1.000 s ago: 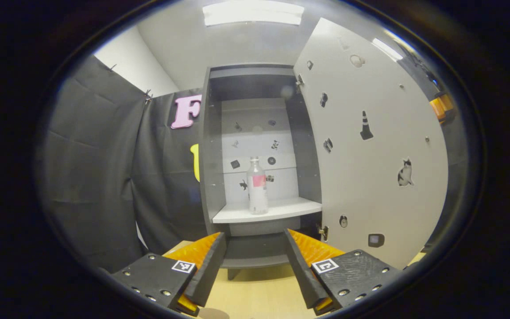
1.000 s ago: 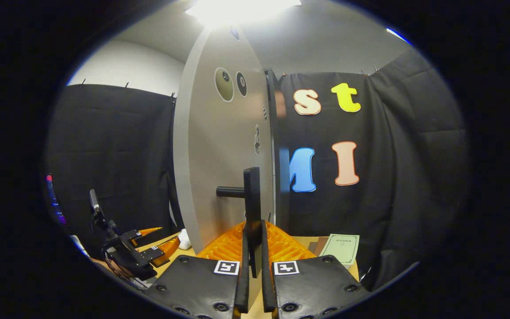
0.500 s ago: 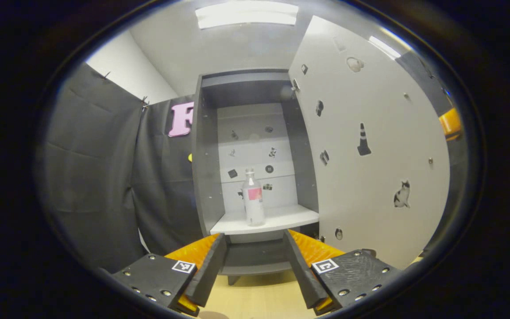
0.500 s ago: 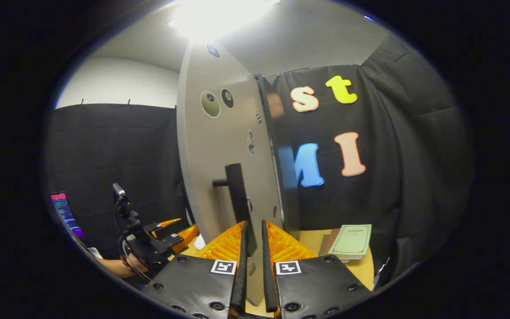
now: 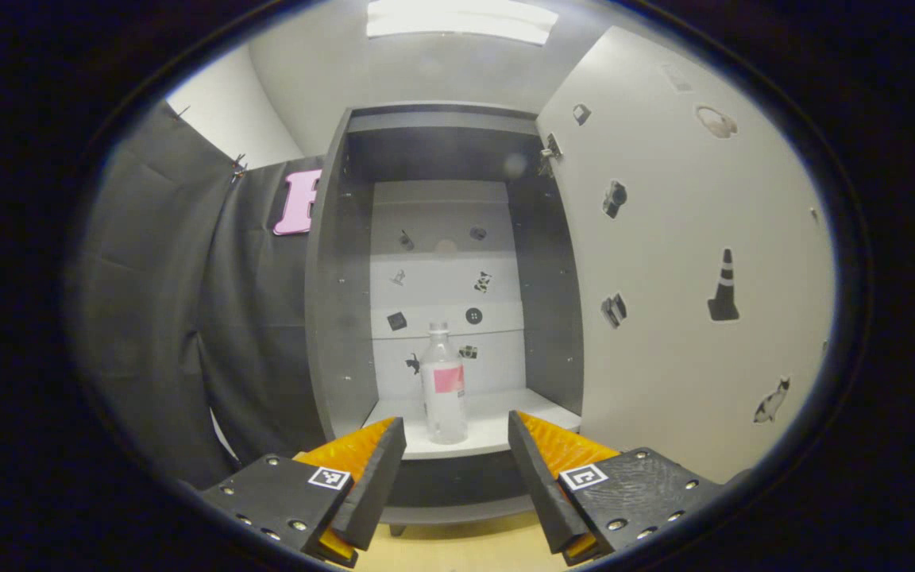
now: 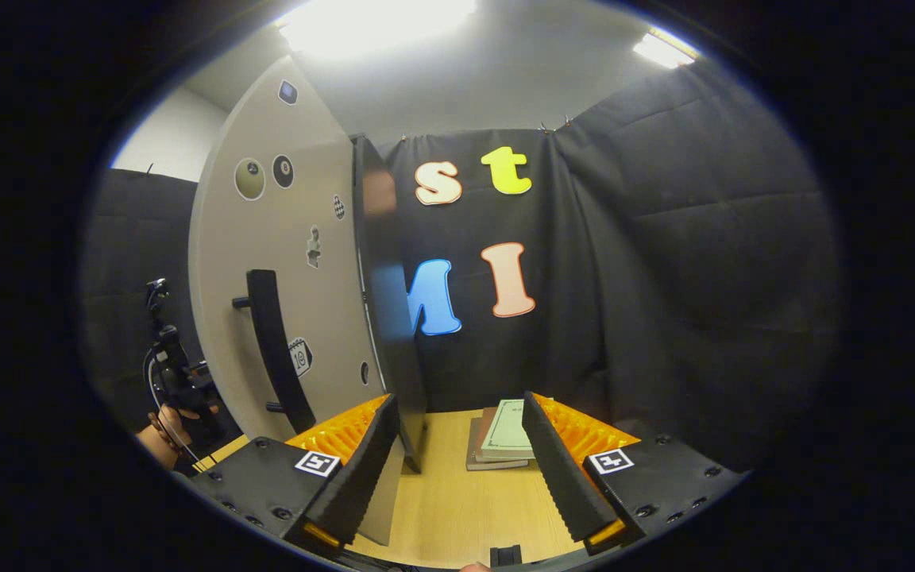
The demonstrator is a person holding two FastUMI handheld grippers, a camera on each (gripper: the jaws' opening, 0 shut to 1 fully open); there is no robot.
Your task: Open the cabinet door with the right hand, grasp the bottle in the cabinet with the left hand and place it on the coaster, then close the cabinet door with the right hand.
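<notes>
Bottle [image 5: 444, 393]: we see a clear plastic bottle with a pale cap and a pink label on its upper body. It stands upright on the white shelf [image 5: 497, 425] inside the cabinet [image 5: 330, 318], a little left of the middle of the shelf.

Door [image 5: 688, 270]: we see it swung wide open to the right of the cabinet. Its pale inner face carries small stickers, among them a traffic cone and a cat.

Left gripper [image 5: 455, 457]: its jaws stand wide apart and hold nothing. It points at the cabinet opening, and the bottle appears between the two fingertips but farther back, not touching them.

Right gripper [image 6: 460, 441]: its jaws also stand wide apart and hold nothing. The handle [image 6: 273, 349] is to the left of it, apart from both fingers.

Left gripper view: here we see the inside of the cabinet, the bottle, the shelf and the back wall with small stickers.

Right gripper view: here we see the outer face of the door with its black bar handle, and the door edge just beside the left finger. We also see a wooden table [image 6: 457, 508] with a stack of books [image 6: 501, 435] on it. At the far left a hand [image 6: 157, 441] holds the other gripper.
</notes>
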